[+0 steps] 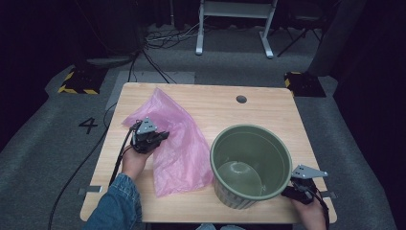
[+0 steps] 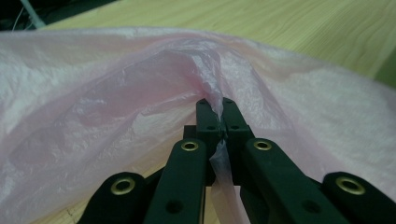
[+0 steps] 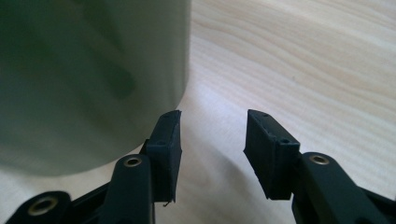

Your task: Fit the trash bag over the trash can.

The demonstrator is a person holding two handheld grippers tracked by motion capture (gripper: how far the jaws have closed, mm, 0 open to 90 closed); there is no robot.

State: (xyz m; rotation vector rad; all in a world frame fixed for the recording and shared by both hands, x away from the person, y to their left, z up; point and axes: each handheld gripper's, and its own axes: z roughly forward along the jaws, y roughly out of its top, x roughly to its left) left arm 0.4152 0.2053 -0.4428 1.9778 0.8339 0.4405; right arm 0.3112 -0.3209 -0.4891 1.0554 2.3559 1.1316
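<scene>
My left hand-held gripper (image 2: 215,106) pinches the pink bag (image 1: 179,143) near the table's left edge; the green bin (image 1: 251,165) stands rightward, beside my open right hand-held gripper (image 3: 212,140).

Lab: hazard-striped blocks (image 1: 79,82), floor cables (image 1: 163,38)

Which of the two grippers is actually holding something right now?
The left gripper: its fingers are pinched shut on a fold of the pink bag. The right gripper is open, beside the green bin, gripping nothing.

Bin (image 1: 251,165) beside right tongs (image 3: 212,154)
</scene>
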